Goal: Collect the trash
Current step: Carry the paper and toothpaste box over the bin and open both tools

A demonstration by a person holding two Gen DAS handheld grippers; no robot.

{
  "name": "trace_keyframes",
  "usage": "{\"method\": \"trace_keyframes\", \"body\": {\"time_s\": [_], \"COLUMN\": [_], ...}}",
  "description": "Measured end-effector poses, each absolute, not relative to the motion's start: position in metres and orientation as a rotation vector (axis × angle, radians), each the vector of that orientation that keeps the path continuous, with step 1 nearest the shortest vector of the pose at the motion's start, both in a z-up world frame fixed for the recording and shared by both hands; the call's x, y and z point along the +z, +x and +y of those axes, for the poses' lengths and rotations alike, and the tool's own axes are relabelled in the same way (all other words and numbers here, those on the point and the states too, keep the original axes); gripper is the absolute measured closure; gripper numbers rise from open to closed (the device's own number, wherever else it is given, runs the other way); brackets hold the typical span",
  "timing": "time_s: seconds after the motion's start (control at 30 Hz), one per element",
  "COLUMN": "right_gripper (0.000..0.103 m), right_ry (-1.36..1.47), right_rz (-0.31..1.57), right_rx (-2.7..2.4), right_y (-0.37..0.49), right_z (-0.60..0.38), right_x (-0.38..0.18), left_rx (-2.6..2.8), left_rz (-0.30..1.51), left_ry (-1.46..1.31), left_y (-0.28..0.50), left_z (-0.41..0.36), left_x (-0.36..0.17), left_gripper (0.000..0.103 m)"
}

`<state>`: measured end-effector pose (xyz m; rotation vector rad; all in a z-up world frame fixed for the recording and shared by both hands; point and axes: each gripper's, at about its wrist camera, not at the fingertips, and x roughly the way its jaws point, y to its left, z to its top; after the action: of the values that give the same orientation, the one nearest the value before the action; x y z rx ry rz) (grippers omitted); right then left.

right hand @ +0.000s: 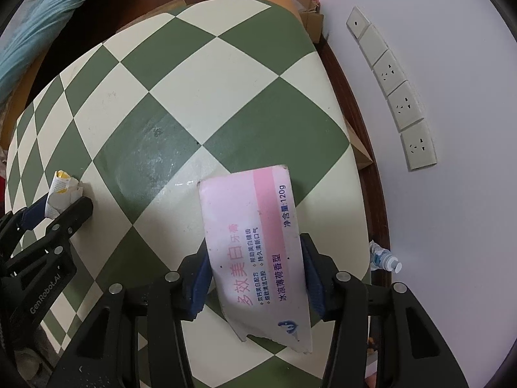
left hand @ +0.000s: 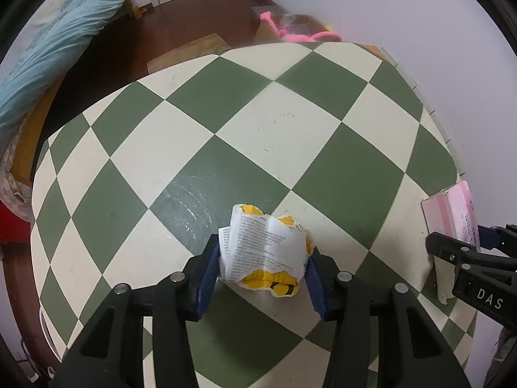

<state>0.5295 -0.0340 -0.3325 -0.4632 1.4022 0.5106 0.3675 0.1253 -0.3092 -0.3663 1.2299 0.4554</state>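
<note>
My left gripper (left hand: 263, 258) is shut on a crumpled yellow and white paper wrapper (left hand: 265, 252), held just above the green and cream checkered table (left hand: 226, 113). The wrapper also shows at the left of the right wrist view (right hand: 61, 190), between the left gripper's fingers (right hand: 77, 207). My right gripper (right hand: 255, 278) is shut on a flattened pink and white toothpaste box (right hand: 255, 249) above the table's right part (right hand: 194, 80). The box's end shows at the right edge of the left wrist view (left hand: 452, 213), with the right gripper (left hand: 465, 245) below it.
A cardboard box with pink cord (left hand: 300, 29) sits on the wooden floor beyond the table. A bed with a blue quilt (left hand: 58, 38) lies at the left. A wall with a row of sockets (right hand: 400, 97) runs along the right. A small bottle (right hand: 386, 260) lies by the wall.
</note>
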Motion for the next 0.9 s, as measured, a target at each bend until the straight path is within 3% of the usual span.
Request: {"method": "trace_keyframes", "body": {"time_s": [0.43,0.9], "right_gripper": [0.052,0.052], "right_ry": [-0.342,-0.256], "right_rz": [1.245,1.035], "right_rx": [0.575,0.780], "right_y": [0.477,0.332], "right_z": [-0.035,0.025], "right_x": [-0.256,-0.138], "left_rx": [0.524,0.734], "left_rz": [1.020,0.795], "left_ry": [-0.327,-0.320], "left_y": [0.303,0.137], "left_z": [0.124,0.183], "left_x": [-0.205,-0.087], "left_gripper": [0.059,0.059]}}
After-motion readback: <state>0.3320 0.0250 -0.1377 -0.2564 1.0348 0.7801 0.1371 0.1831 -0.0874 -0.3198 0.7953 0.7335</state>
